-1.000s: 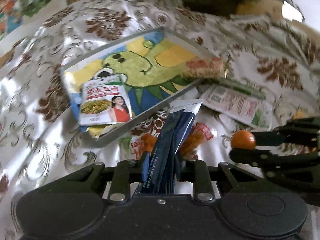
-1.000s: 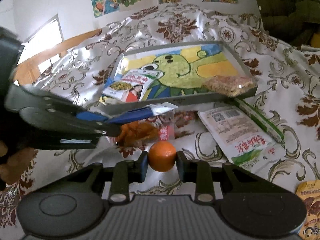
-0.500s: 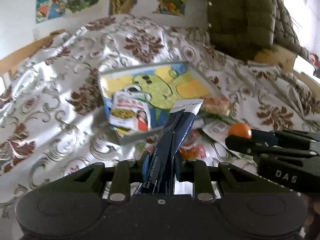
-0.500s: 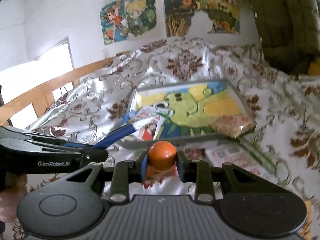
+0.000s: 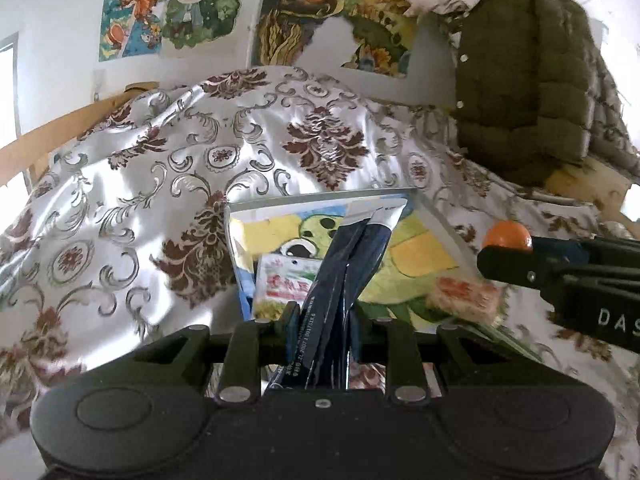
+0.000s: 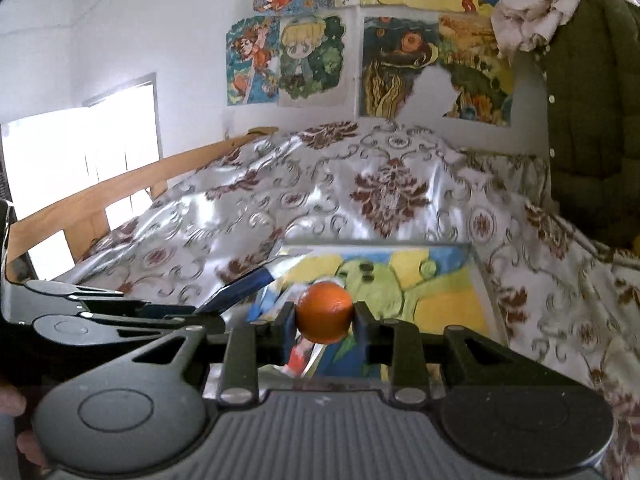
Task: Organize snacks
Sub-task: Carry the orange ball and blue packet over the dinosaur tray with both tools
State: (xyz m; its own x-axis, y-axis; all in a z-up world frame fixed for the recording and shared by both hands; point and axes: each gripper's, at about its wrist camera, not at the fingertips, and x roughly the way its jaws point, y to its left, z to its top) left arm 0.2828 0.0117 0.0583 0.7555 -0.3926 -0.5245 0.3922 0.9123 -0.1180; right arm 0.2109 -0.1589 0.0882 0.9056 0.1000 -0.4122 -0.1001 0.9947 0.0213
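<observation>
My left gripper is shut on a dark blue snack packet that sticks up and forward, its silver top end over the tray. The tray, with a green cartoon picture on its floor, lies on the patterned cloth ahead. In it lie a white snack bag with red print and a clear pack of brownish snack. My right gripper is shut on a small orange, held above the tray. From the left wrist view the orange shows at the right, in the right gripper.
A silver and brown patterned cloth covers the whole surface. A dark green padded jacket hangs at the back right. Posters cover the wall behind. A wooden rail runs along the left edge, by a bright window.
Both grippers have risen with their loads, so the loose packets in front of the tray have dropped out of sight. The tray now sits lower in both views and the wall posters show.
</observation>
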